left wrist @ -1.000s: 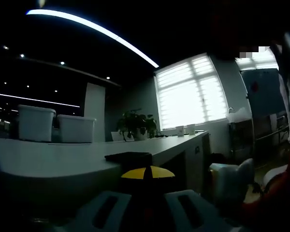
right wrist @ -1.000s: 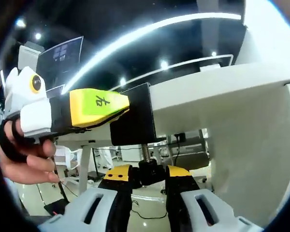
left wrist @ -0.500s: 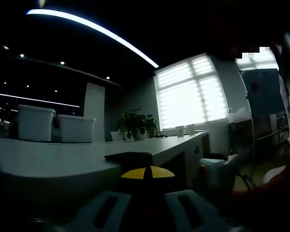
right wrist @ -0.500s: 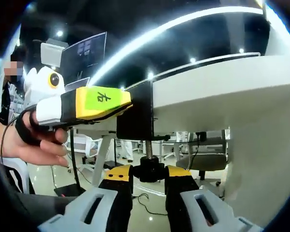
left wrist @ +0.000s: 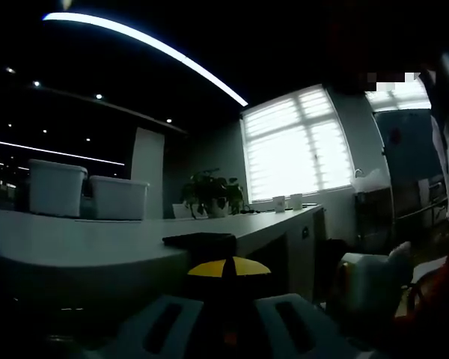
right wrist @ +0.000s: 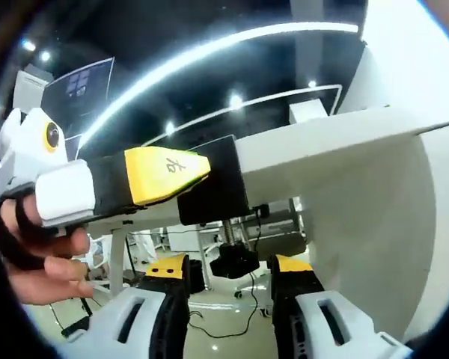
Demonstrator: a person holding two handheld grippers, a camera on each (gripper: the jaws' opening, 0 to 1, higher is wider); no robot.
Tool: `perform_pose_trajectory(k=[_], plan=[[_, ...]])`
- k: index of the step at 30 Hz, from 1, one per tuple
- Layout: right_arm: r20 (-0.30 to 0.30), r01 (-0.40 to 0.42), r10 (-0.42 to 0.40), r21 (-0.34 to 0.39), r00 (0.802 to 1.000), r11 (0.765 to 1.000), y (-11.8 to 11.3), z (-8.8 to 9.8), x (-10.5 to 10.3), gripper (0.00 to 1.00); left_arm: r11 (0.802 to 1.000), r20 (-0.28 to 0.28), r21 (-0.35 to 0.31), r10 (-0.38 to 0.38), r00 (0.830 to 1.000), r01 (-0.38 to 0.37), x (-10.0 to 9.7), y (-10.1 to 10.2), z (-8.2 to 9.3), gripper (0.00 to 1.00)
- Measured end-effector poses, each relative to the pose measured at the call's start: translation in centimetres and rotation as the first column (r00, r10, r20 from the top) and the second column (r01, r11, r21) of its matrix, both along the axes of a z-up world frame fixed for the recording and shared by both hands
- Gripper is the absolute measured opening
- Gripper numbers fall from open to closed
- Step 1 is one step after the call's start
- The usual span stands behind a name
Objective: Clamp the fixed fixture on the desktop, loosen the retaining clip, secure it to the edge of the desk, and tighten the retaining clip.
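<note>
Holding fixture [right wrist: 213, 187] on desk edge [right wrist: 322, 149], left tool [right wrist: 165, 172]; right tool [right wrist: 232, 265] straddles screw knob [right wrist: 234, 260].

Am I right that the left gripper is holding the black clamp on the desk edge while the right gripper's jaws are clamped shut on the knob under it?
Not quite. In the right gripper view, the right gripper has its jaws apart on either side of the black knob, not shut on it. The rest holds: the left gripper holds the black clamp on the desk edge.
</note>
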State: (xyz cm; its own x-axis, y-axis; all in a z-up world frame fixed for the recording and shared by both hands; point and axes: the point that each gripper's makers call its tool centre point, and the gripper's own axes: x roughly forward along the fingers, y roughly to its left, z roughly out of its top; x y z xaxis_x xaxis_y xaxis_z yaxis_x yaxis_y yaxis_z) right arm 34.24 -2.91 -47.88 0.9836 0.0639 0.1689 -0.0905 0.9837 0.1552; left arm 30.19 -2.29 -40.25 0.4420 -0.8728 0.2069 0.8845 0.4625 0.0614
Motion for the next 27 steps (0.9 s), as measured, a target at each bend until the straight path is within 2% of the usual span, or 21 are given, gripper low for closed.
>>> perform_pose_trajectory(k=[2,4,5,9,12,15,18,22,23,27], plan=[[-0.014,0.007,-0.006,0.012,1.000,1.000,-0.05,-0.12,0.24,0.39,1.000,-0.002,0.005,0.000,1.000,0.000,0.01,-0.01,0.02,0.01],[-0.018,0.005,-0.004,0.011,1.000,1.000,0.14,0.05,0.16,0.30,1.000,-0.009,0.004,-0.004,1.000,0.004,0.04,0.00,0.02,0.01],[-0.029,0.040,-0.040,-0.020,0.999,0.999,-0.49,-0.08,0.10,0.26,1.000,-0.008,0.005,-0.005,1.000,0.005,0.03,0.00,0.02,0.01],[-0.026,0.024,-0.025,-0.027,0.999,0.999,-0.45,-0.04,0.10,0.26,1.000,-0.008,0.004,-0.006,1.000,0.006,0.09,-0.01,0.05,0.01],[-0.013,-0.023,0.023,-0.032,1.000,0.999,-0.42,-0.03,0.17,0.26,1.000,-0.008,0.004,-0.007,1.000,0.007,0.10,-0.02,0.06,0.01],[0.015,-0.112,0.113,-0.050,0.993,0.992,-0.15,0.05,0.25,0.26,1.000,-0.005,0.009,-0.006,1.000,0.006,0.11,-0.05,0.06,0.01],[0.027,-0.216,0.219,-0.084,0.975,0.973,-0.06,0.06,0.33,0.26,1.000,-0.003,0.015,-0.006,1.000,0.006,0.09,-0.07,0.05,0.01],[0.042,-0.353,0.361,-0.127,0.932,0.927,0.19,0.08,0.47,0.26,1.000,-0.019,0.000,-0.011,1.000,0.011,0.14,-0.02,0.06,0.01],[0.042,-0.376,0.384,-0.135,0.922,0.917,0.23,0.04,0.48,0.26,1.000,-0.021,-0.002,-0.012,1.000,0.012,0.14,-0.03,0.06,0.01],[0.034,-0.412,0.421,-0.150,0.906,0.899,0.25,0.02,0.53,0.25,1.000,-0.017,0.003,-0.008,1.000,0.008,0.09,-0.04,0.06,0.01]])
